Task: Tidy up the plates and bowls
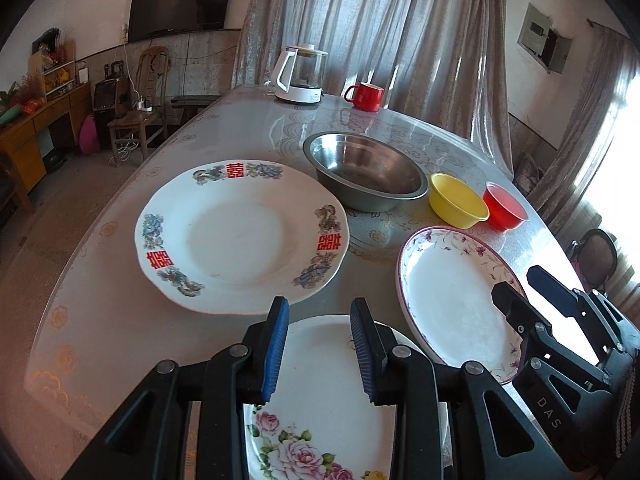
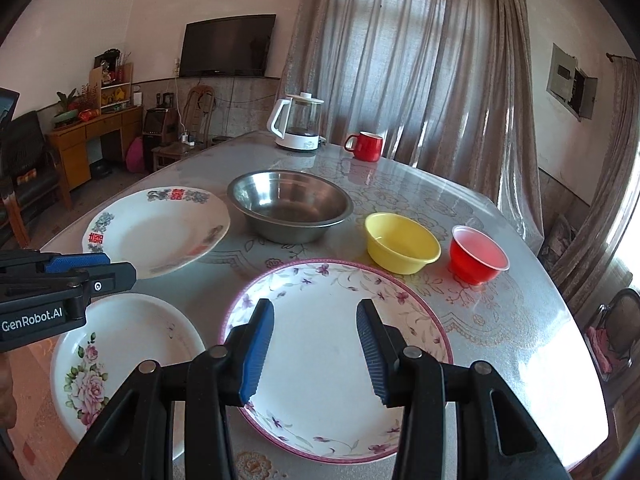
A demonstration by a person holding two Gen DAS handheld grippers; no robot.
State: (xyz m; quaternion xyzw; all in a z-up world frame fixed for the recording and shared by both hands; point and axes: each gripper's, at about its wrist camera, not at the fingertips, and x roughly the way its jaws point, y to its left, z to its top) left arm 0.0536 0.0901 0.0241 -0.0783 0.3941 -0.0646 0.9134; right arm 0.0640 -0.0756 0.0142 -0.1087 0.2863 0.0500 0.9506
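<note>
Left wrist view
Left gripper [image 1: 320,344]: jaws parted, nothing between the blue pads; it hangs over the rose plate [image 1: 320,408] at 6 o'clock, probably lined up to take that plate first.
Red-character plate [image 1: 240,236]: at 10 o'clock from the left gripper, flat on the table [image 1: 100,320], apart from the other plates.
Purple-vine plate [image 1: 456,300]: at 2 o'clock, flat, with the right gripper [image 1: 520,300] reaching over its near-right rim.
Steel bowl [image 1: 366,172]: at 12 o'clock, upright, just behind the plates.
Yellow bowl [image 1: 458,200] and red bowl [image 1: 504,207]: at 1 o'clock, side by side; I cannot tell whether they touch.
Kettle [image 1: 300,74] and red mug [image 1: 365,96]: far edge, well apart from the dishes.

Right wrist view
Right gripper [image 2: 316,352]: fingers spread wide, empty, poised above the purple-vine plate [image 2: 340,360], which fills 6 o'clock.
Left gripper [image 2: 100,268]: enters at 9 o'clock over the rose plate [image 2: 120,352]; its opening is not readable from this side.
Bowls: steel bowl [image 2: 290,206] at 12 o'clock, yellow bowl [image 2: 402,248] and red bowl [image 2: 478,254] at 1 to 2 o'clock, laid in order of size, which would suit nesting.
Progress: nothing stacked yet; the task looks barely begun.
</note>
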